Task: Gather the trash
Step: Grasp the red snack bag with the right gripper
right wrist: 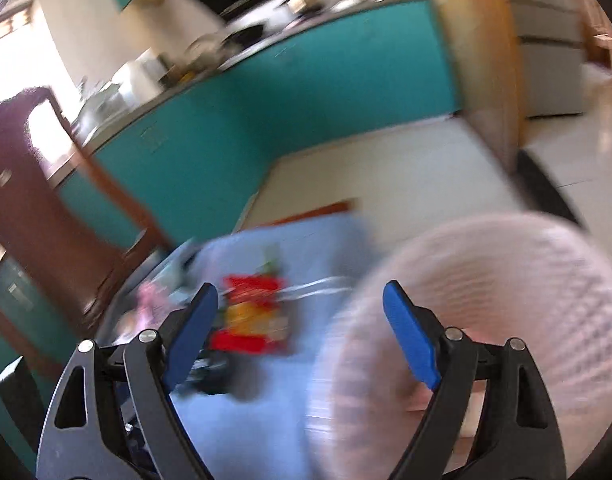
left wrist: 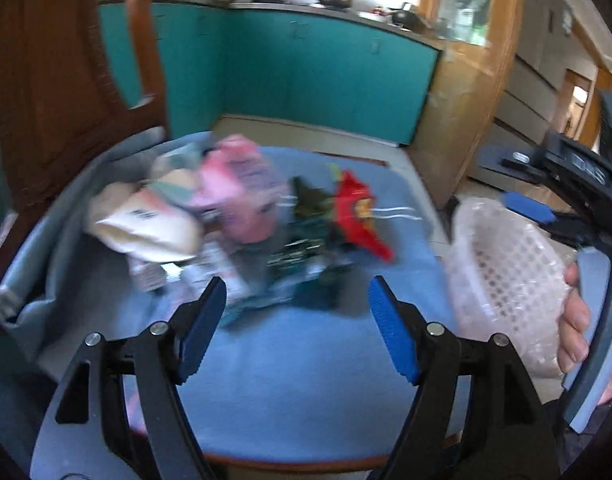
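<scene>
A pile of trash lies on the blue cloth over the table: a cream bag, a pink packet, dark green wrappers and a red wrapper. My left gripper hangs open just short of the pile, with nothing between its fingers. A pale pink lattice basket lined with clear plastic stands at the right. My right gripper is open over the cloth. The red wrapper lies beyond its left finger, and the blurred basket lies behind its right finger.
A hand holds the right tool's handle next to the basket. A dark wooden chair back rises at the table's left. Teal kitchen cabinets stand behind, with pale floor between them and the table.
</scene>
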Tool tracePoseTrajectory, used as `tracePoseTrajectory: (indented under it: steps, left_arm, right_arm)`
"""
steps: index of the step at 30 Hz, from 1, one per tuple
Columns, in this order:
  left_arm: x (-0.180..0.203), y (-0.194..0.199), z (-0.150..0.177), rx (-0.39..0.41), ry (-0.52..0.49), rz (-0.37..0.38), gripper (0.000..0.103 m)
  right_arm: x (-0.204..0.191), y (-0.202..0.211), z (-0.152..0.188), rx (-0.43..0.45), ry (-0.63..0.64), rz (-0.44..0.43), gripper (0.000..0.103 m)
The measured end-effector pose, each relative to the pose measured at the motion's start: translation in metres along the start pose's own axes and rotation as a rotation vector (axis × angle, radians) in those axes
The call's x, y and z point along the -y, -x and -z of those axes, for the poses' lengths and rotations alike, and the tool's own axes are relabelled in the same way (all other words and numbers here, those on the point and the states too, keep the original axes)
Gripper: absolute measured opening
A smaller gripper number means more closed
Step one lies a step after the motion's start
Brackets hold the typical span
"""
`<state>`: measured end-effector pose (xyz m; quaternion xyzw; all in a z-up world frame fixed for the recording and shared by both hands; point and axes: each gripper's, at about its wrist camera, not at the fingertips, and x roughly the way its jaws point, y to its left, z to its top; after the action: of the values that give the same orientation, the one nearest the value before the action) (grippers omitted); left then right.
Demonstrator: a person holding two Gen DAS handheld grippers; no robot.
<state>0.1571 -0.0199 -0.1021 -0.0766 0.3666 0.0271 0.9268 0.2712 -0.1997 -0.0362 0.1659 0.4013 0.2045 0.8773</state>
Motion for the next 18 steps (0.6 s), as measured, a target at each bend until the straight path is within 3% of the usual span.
tracePoseTrajectory:
  steps: [3, 6, 8, 10, 12, 13, 14, 18]
  left_arm:
    - [-0.019, 0.008, 0.000, -0.001, 0.016, -0.026, 0.078]
    - [-0.021, 0.014, -0.001, 0.007, 0.014, -0.044, 0.078]
    - [-0.021, 0.019, 0.000, 0.013, 0.013, -0.054, 0.081]
    - [-0.021, 0.021, 0.004, 0.017, 0.005, -0.058, 0.082]
    - [-0.019, 0.021, 0.005, 0.020, -0.007, -0.062, 0.082]
    - [-0.019, 0.019, 0.006, 0.015, -0.009, -0.065, 0.082]
    - [-0.019, 0.018, 0.007, 0.011, -0.005, -0.062, 0.082]
    - [-0.018, 0.014, 0.009, -0.001, 0.008, -0.042, 0.082]
  right_arm:
    - [-0.026, -0.052, -0.009, -0.105, -0.005, 0.009, 0.083]
    - [-0.038, -0.099, -0.007, -0.196, 0.006, 0.079, 0.083]
    - [-0.039, -0.120, -0.002, -0.209, 0.043, 0.156, 0.083]
    - [-0.038, -0.128, 0.004, -0.223, 0.067, 0.173, 0.081]
    - [-0.037, -0.134, 0.010, -0.256, 0.069, 0.157, 0.061]
    - [-0.037, -0.133, 0.013, -0.269, 0.075, 0.145, 0.044]
    - [-0.038, -0.133, 0.015, -0.279, 0.089, 0.132, 0.034]
    - [-0.039, -0.119, 0.021, -0.266, 0.117, 0.118, 0.031]
